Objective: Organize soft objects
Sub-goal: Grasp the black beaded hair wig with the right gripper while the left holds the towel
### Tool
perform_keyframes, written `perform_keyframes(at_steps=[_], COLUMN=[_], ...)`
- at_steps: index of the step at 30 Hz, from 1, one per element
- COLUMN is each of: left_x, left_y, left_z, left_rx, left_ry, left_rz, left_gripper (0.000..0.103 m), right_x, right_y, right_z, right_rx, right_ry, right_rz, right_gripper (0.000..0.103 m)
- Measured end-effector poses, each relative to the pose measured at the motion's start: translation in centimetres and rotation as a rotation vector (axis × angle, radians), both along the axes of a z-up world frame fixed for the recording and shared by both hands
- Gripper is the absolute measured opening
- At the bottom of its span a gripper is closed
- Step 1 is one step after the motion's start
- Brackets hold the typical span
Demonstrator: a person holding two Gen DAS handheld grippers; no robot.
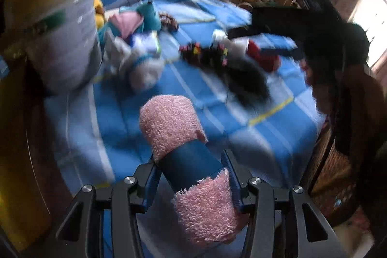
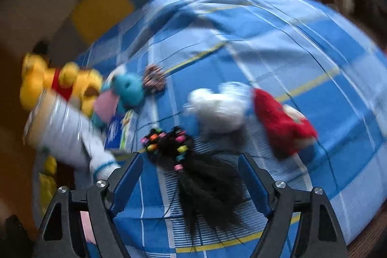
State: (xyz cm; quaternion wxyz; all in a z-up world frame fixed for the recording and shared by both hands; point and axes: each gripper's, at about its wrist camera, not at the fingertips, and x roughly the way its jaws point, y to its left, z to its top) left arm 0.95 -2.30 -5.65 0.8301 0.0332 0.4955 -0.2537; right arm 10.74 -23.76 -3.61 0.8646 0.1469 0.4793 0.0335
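Left gripper (image 1: 193,175) clamped on rolled pink towel (image 1: 169,122) above blue plaid bedspread (image 1: 278,127), right gripper (image 2: 191,166) jaws apart — over black beaded hairpiece (image 2: 200,175), red plush (image 2: 280,122) beside.

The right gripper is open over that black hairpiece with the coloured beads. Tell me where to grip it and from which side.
Grip the black hairpiece at the beaded end, where the strands look bundled; the loose tail would likely slip. Bring the right gripper down from above, fingers either side of the bundle, across its length. It lies flat on the blue checked bedspread.
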Motion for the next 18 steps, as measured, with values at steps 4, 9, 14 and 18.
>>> perform_keyframes(at_steps=[4, 9, 14, 18], left_x=[-0.6, -1.2, -2.0, -2.2], left_y=[0.5, 0.9, 0.6, 0.9], left_z=[-1.7, -2.3, -2.5, -2.1], left_rx=[0.01, -0.002, 0.031, 0.034], left_ry=[0.028, 0.003, -0.035, -0.053], left_rz=[0.025, 0.039, 0.03, 0.026], left_gripper=[0.05, 0.05, 0.05, 0.047], right_x=[2.6, 4.4, 4.1, 4.1], right_y=[3.5, 4.2, 3.6, 3.7], right_z=[-2.2, -5.5, -5.7, -5.6], right_rx=[-0.218, -0.33, -0.297, -0.324], right_ry=[0.079, 0.155, 0.138, 0.126], right_rz=[0.122, 0.166, 0.167, 0.179], right_gripper=[0.081, 0.038, 0.034, 0.034])
